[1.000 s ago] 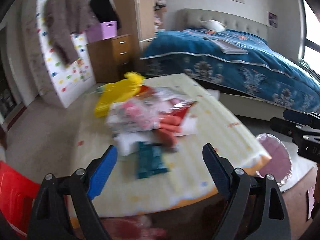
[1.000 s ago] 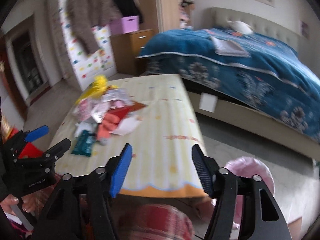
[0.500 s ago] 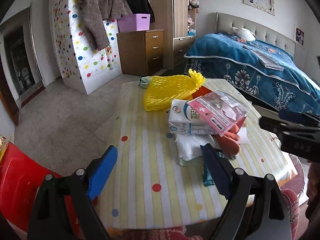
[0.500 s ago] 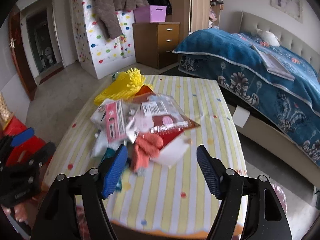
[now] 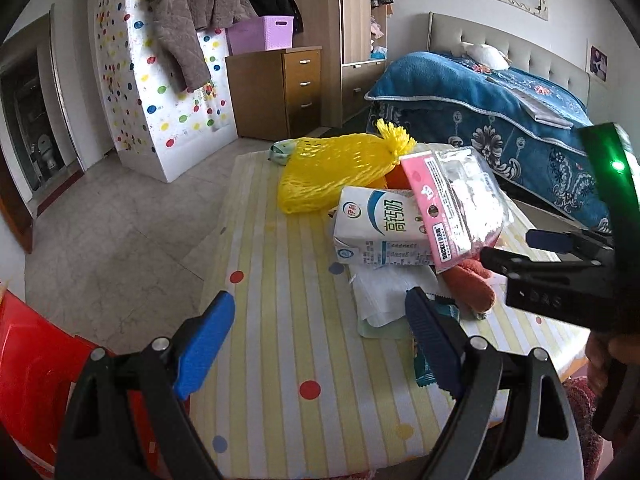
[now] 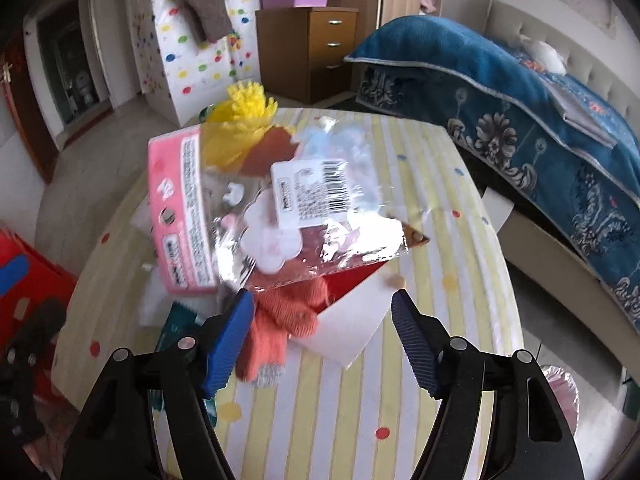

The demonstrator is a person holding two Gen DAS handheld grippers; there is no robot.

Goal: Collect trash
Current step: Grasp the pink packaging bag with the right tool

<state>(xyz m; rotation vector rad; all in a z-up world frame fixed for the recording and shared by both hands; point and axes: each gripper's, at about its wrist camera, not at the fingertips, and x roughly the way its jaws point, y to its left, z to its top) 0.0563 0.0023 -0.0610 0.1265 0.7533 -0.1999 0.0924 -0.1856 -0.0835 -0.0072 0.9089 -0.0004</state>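
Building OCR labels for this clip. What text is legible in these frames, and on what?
"高钙奶": large blue characters on the white milk carton.
"DUCKY DUCK": black tag, bottom edge of the pink-edged clear plastic packet, roughly legible.
Carton's round green logo and small side print: too small to read.
White barcode sticker on the packet: barcode visible, print blurred.
Pink strip print: unreadable.
Right hand-held gripper marking: unreadable.

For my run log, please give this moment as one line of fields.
stage: approach | left tongs: open, empty | right tongs: closing, over orange glove, nothing gripped | trash pile: on striped table
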